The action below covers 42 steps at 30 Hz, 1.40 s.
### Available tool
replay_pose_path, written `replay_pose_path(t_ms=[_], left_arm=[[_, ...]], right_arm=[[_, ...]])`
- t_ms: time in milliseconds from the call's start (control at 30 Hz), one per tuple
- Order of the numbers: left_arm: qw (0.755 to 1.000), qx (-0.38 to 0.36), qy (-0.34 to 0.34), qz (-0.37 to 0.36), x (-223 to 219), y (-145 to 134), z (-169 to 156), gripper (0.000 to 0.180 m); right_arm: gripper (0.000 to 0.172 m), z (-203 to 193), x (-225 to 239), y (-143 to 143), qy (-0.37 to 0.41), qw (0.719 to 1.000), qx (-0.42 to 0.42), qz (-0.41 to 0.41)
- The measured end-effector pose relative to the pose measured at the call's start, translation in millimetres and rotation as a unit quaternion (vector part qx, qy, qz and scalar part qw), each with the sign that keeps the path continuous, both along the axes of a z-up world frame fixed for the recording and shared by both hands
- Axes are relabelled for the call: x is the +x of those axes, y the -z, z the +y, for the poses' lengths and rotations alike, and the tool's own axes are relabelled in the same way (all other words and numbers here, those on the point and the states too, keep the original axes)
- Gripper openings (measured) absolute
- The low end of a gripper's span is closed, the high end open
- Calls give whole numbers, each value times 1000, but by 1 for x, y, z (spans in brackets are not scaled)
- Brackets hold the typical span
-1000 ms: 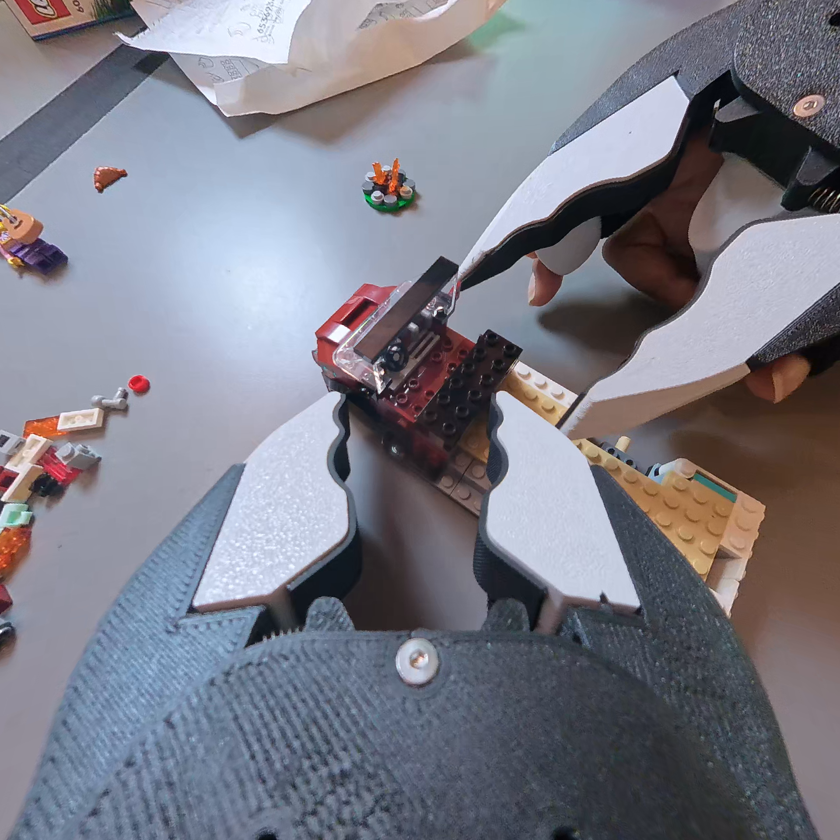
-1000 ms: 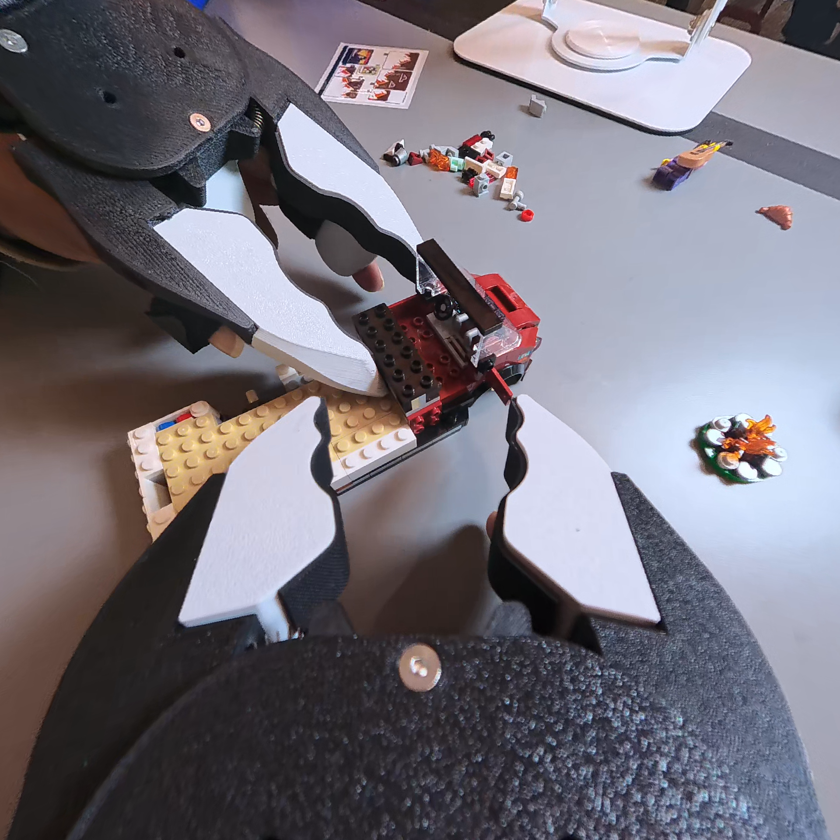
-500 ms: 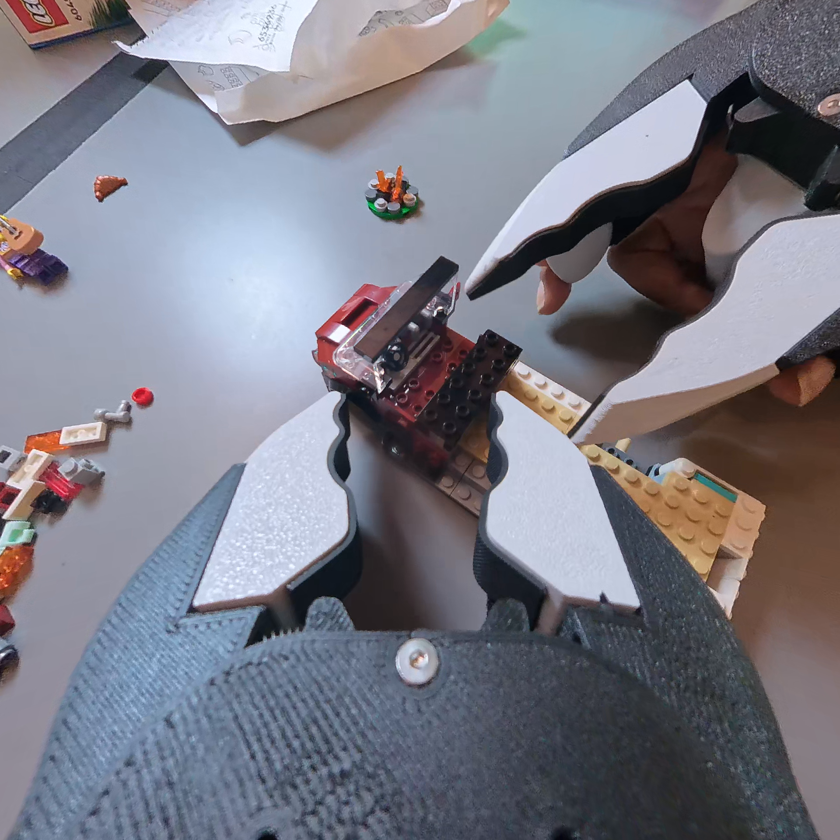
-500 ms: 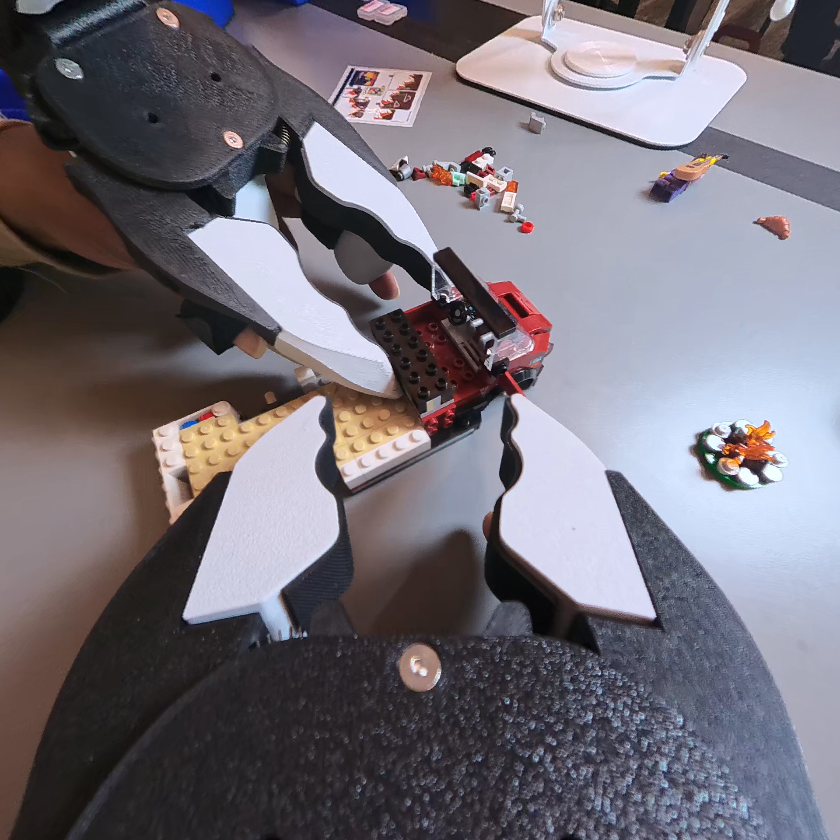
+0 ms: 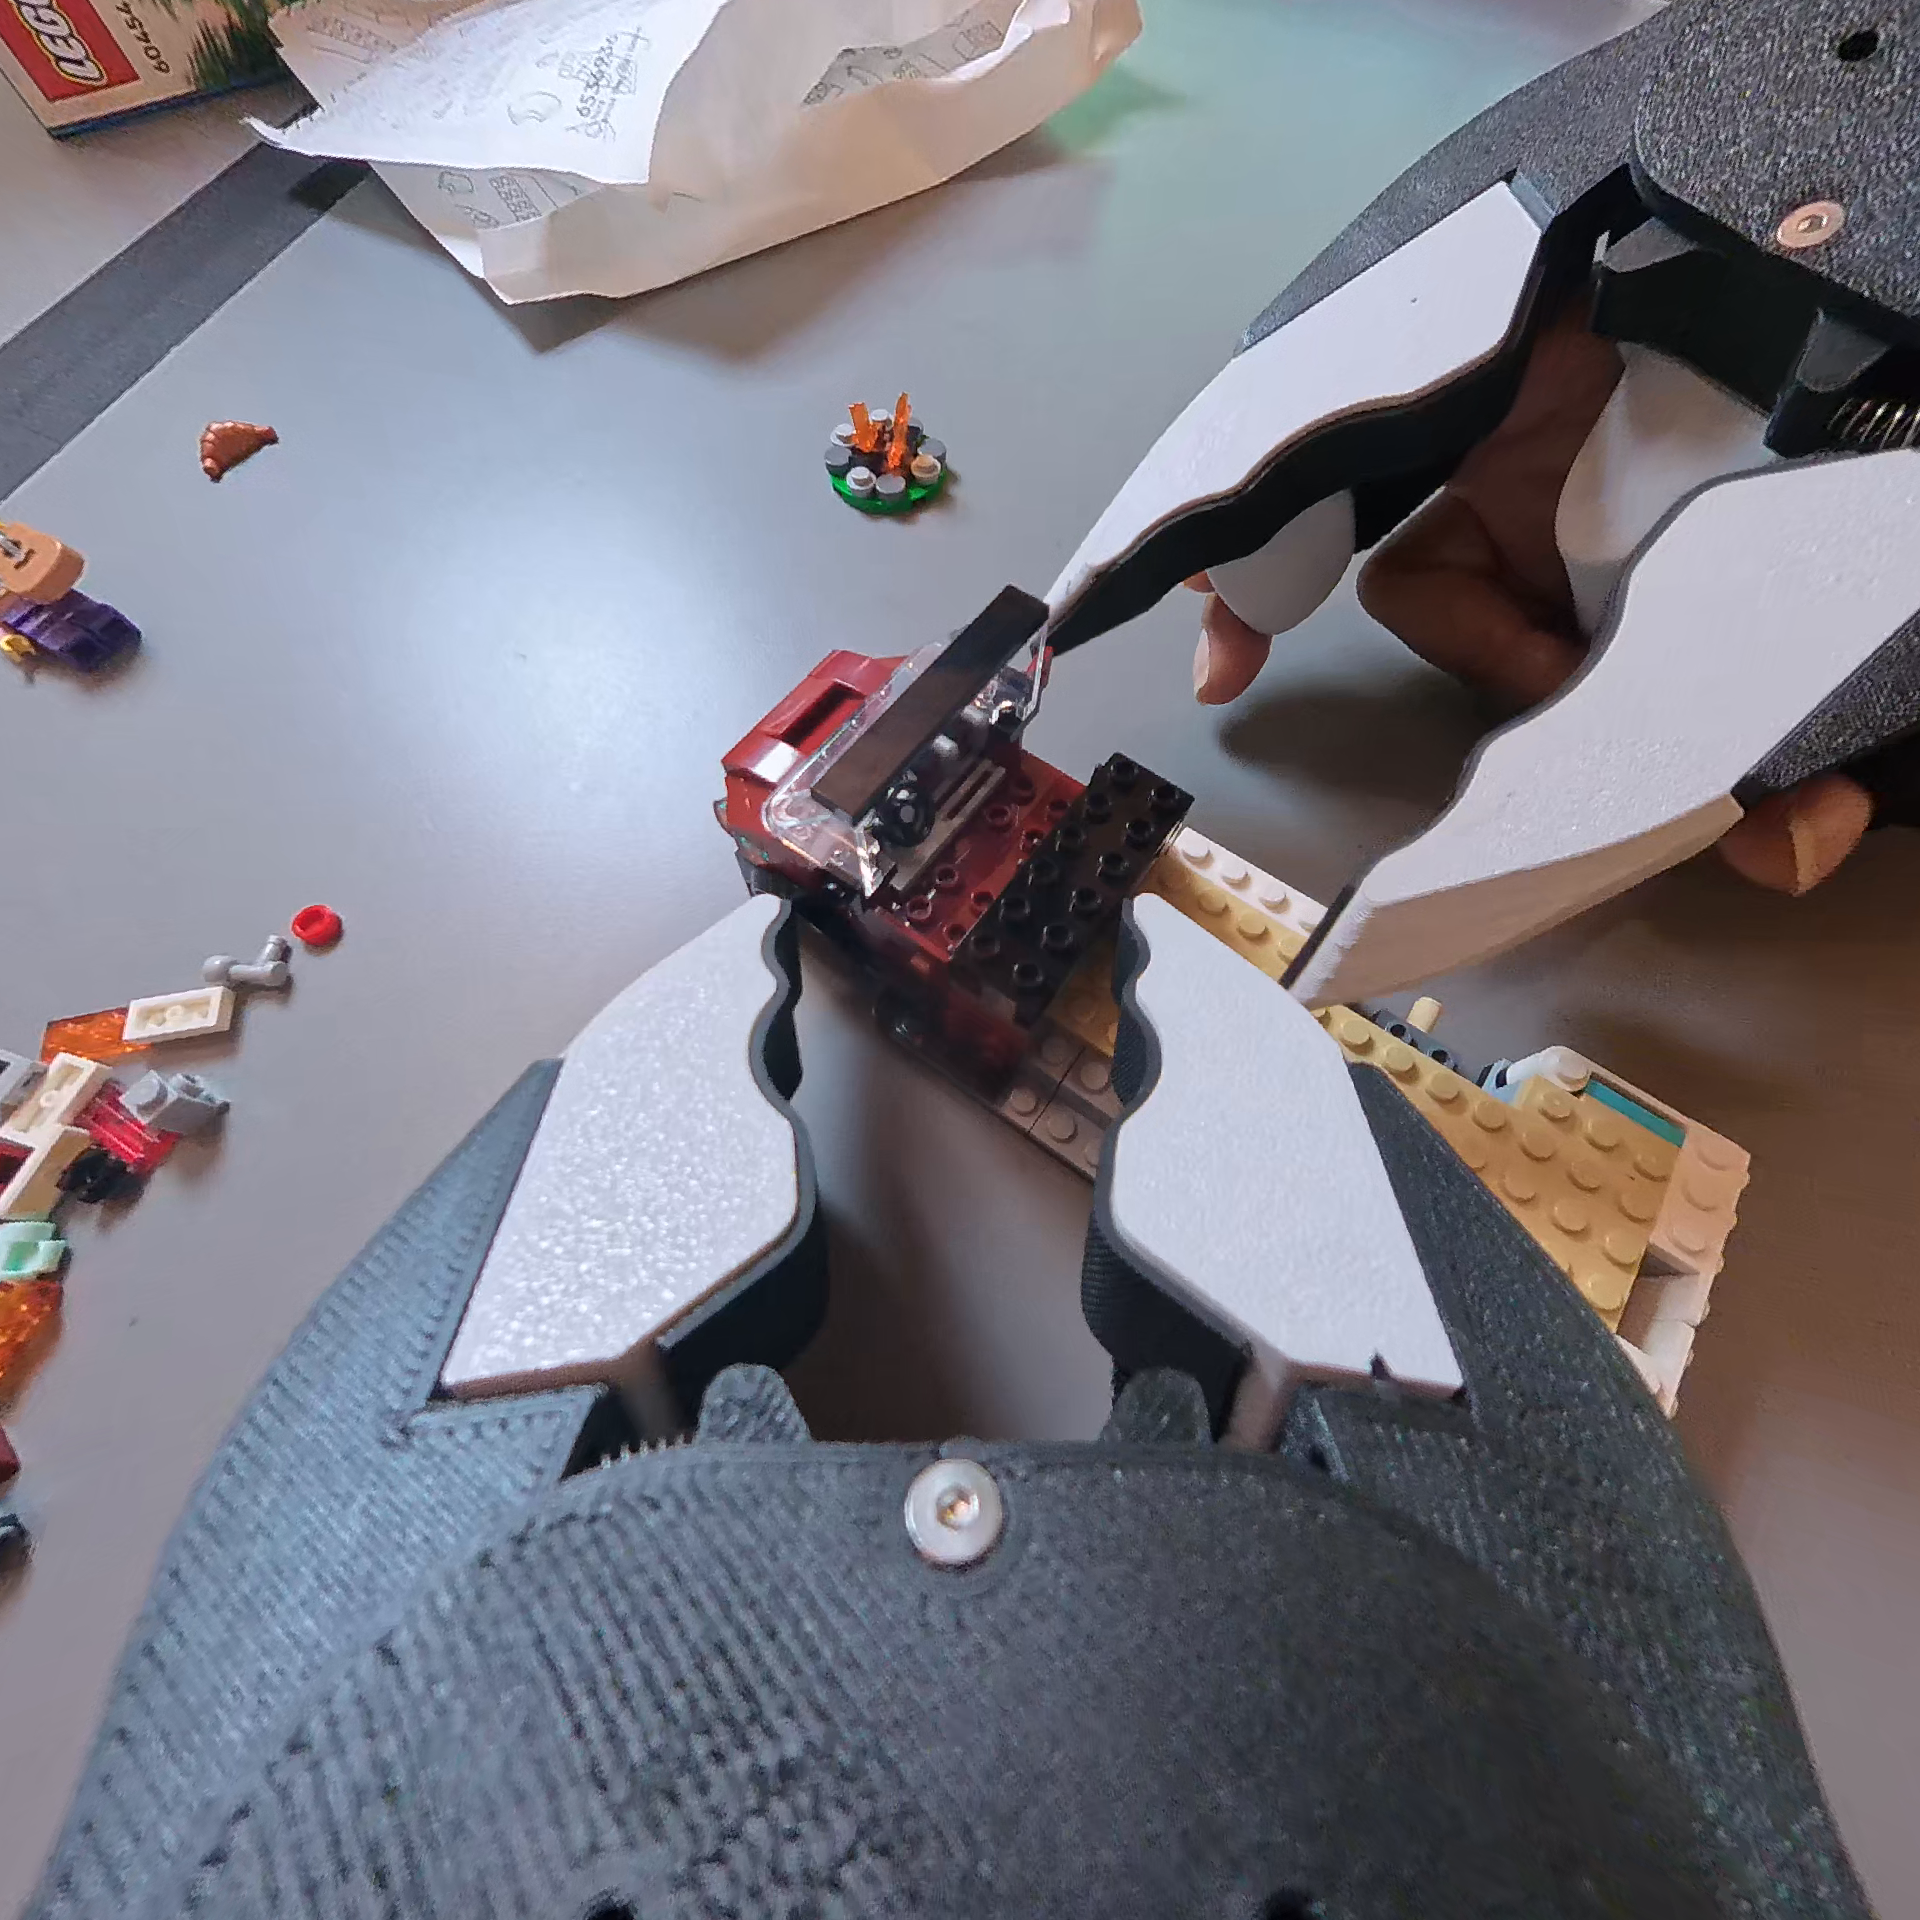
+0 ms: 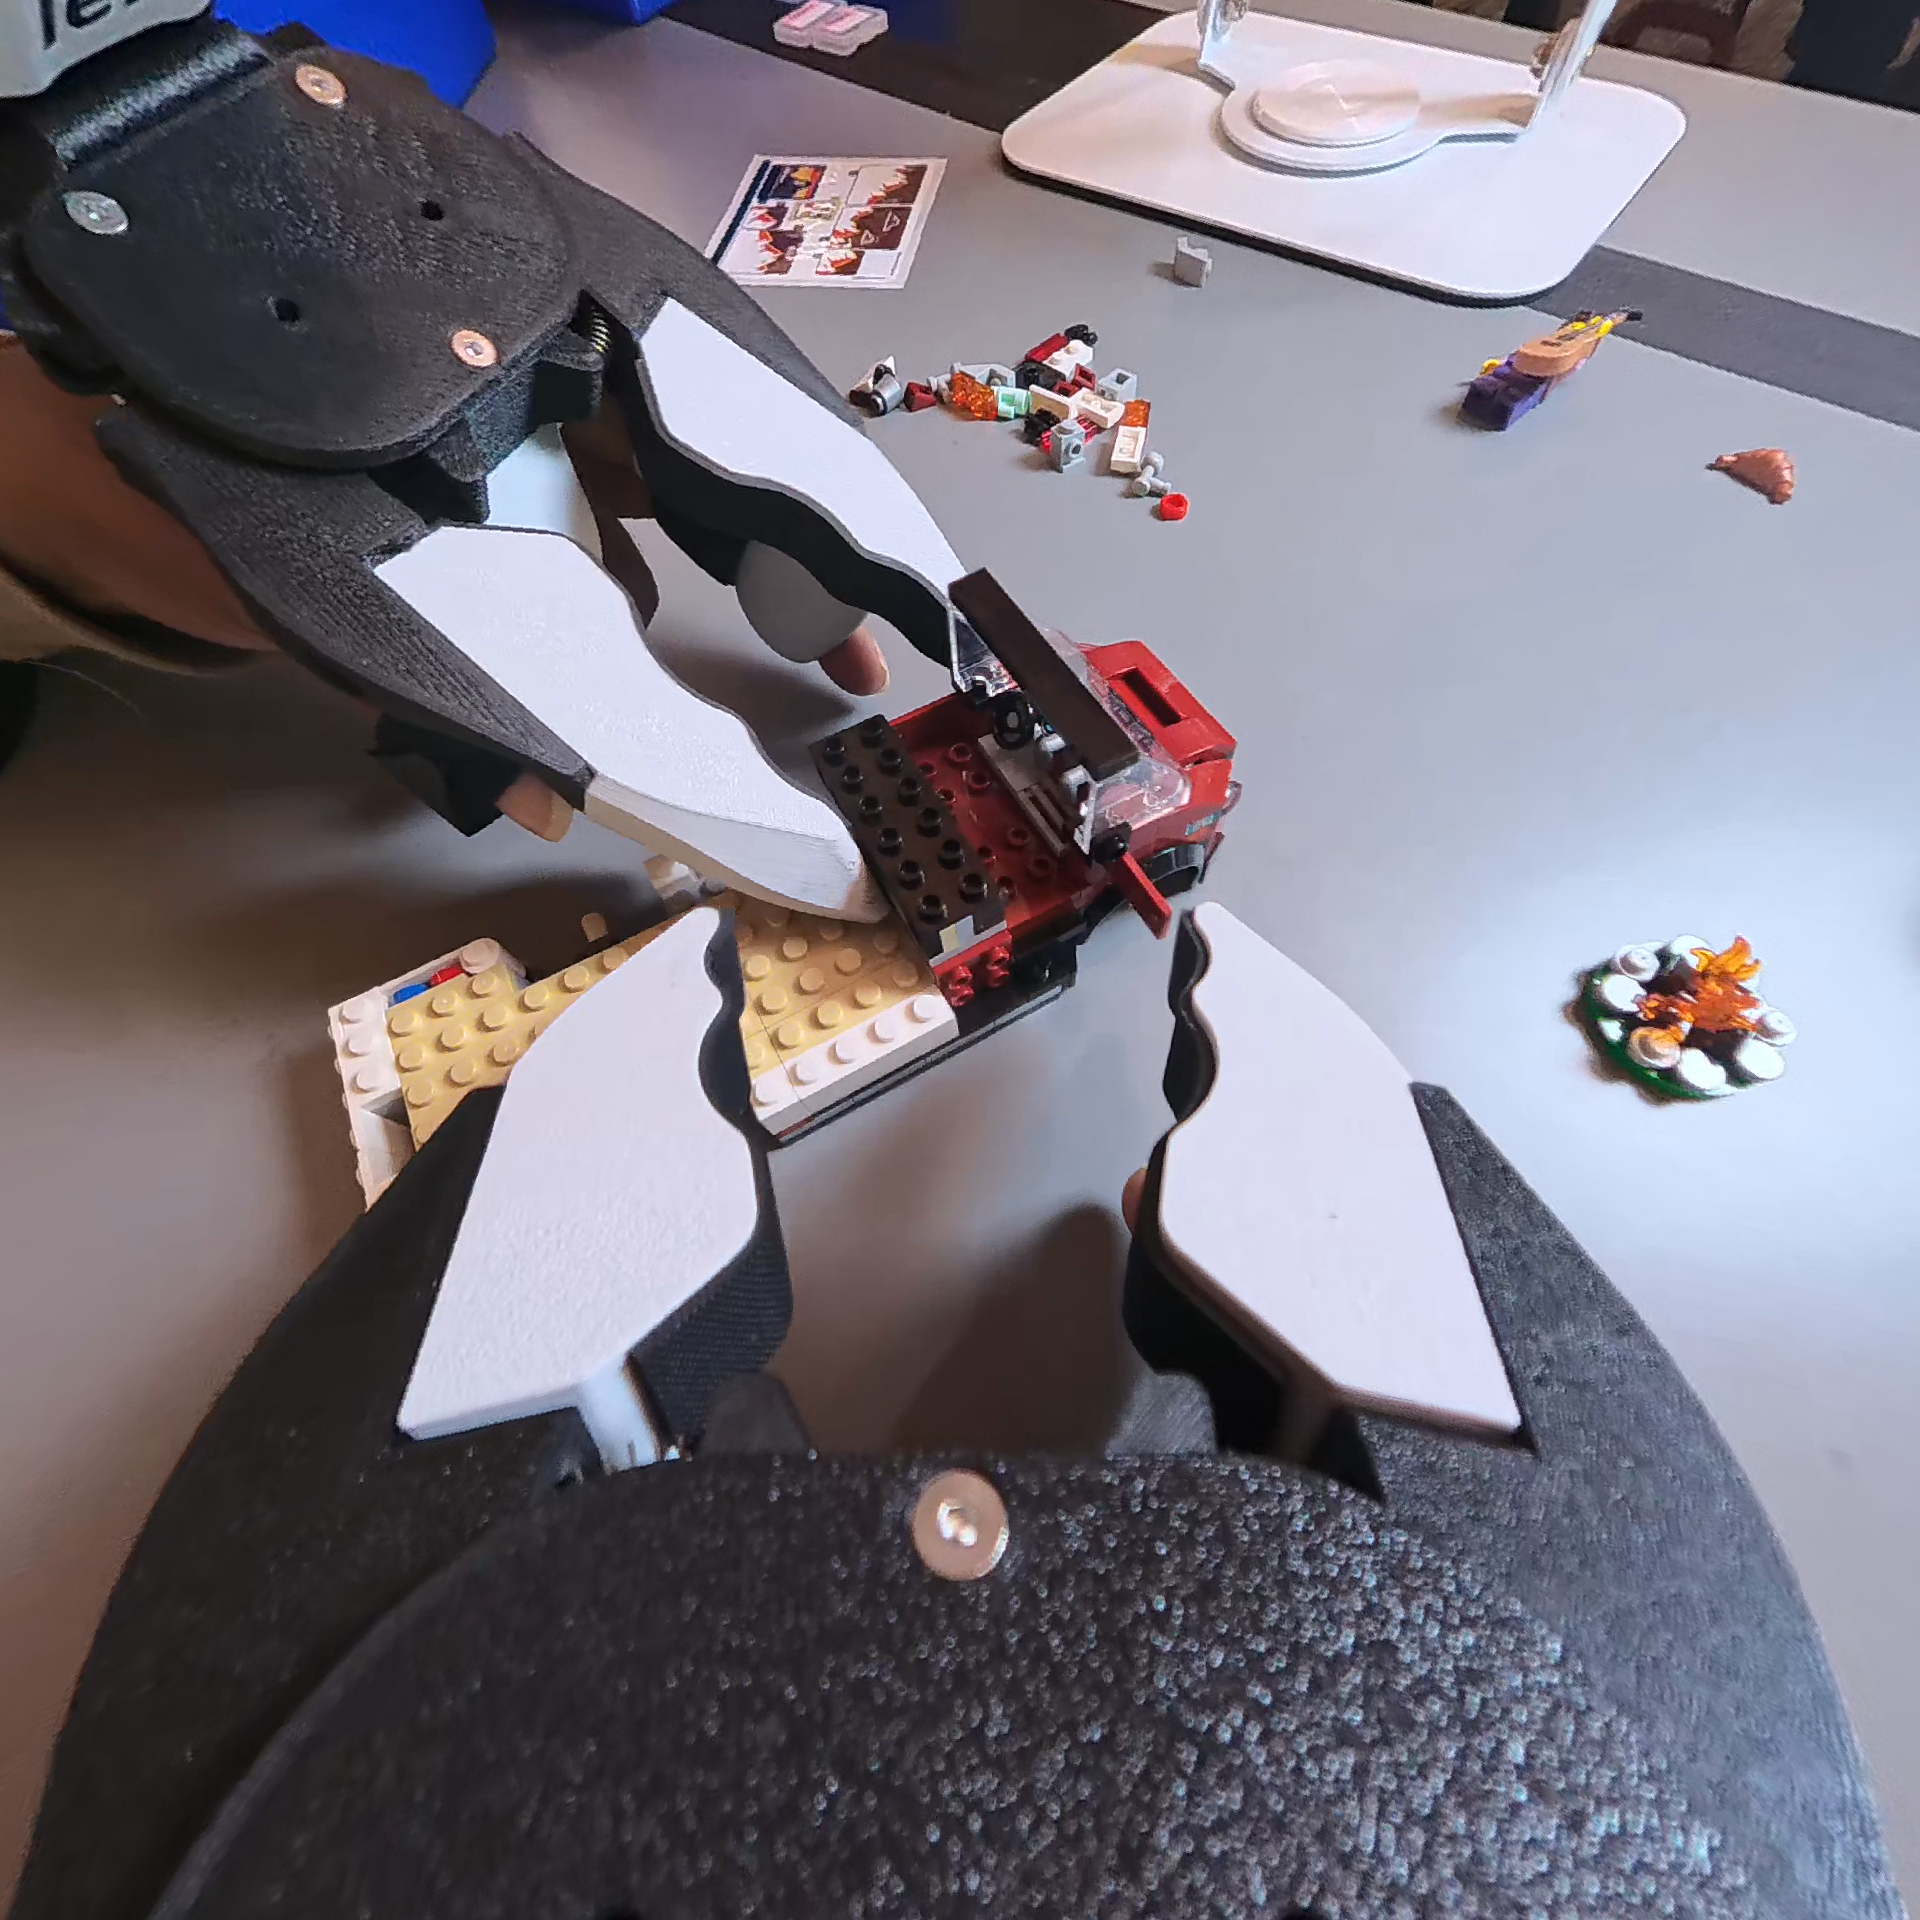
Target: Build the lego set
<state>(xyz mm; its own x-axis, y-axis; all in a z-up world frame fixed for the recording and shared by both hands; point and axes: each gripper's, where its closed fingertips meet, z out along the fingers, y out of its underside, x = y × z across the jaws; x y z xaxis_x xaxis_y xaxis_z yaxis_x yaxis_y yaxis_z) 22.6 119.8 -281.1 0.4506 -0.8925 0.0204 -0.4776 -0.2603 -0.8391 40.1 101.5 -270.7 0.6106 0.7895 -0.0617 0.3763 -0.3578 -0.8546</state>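
A dark red brick truck [image 5: 935, 883] with a tan studded rear deck [image 5: 1507, 1164] stands on the grey table. Its clear windscreen with a black bar [image 5: 914, 727] is tilted up. My left gripper [image 5: 951, 925] is shut on the truck's cab. One fingertip [image 5: 774, 925] is at the front and the other is at the black studded plate [image 5: 1081, 873]. In the right wrist view the left gripper [image 6: 909, 758] grips the same cab [image 6: 1039, 810]. My right gripper [image 6: 951, 925] is open and empty. One finger is over the tan deck [image 6: 468, 1029]. In the left wrist view its upper fingertip [image 5: 1055, 613] touches the windscreen.
A small campfire model [image 6: 1683, 1018] sits to the right and a heap of loose small pieces [image 6: 1039, 400] lies beyond the truck. A white stand base [image 6: 1351, 135], a leaflet [image 6: 831, 218], a purple piece [image 6: 1507, 384], a brown piece [image 6: 1756, 473] and a white paper bag [image 5: 675, 135] lie farther off.
My right gripper's upper fingertip drew back from the windscreen, then came back to touch it, and its jaws opened a little wider. The left gripper and the truck stayed put.
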Motion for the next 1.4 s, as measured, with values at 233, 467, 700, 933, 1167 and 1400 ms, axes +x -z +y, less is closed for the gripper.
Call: replay_pose_path(t_ms=[233,467,700,933,1167,1400], left_arm=[[1000,1,-3,-2,0,0,0,58],[1000,1,-4,-1,1,0,-1,58],[1000,-1,-4,-3,1,0,-1,58],[1000,0,-5,-4,1,0,-1,58],[1000,0,-7,-4,1,0,-1,58],[1000,0,-9,-4,1,0,-1,58]], right_arm=[[80,-2,-1,0,-4,1000,2,-3],[77,-6,1,1,-10,1000,6,-8],[77,-9,1,1,-13,1000,11,-14],[76,-14,-1,1,-25,999,12,-16],[75,-18,-3,2,-37,999,17,-19],[73,-22,-6,2,-50,998,18,-19]])
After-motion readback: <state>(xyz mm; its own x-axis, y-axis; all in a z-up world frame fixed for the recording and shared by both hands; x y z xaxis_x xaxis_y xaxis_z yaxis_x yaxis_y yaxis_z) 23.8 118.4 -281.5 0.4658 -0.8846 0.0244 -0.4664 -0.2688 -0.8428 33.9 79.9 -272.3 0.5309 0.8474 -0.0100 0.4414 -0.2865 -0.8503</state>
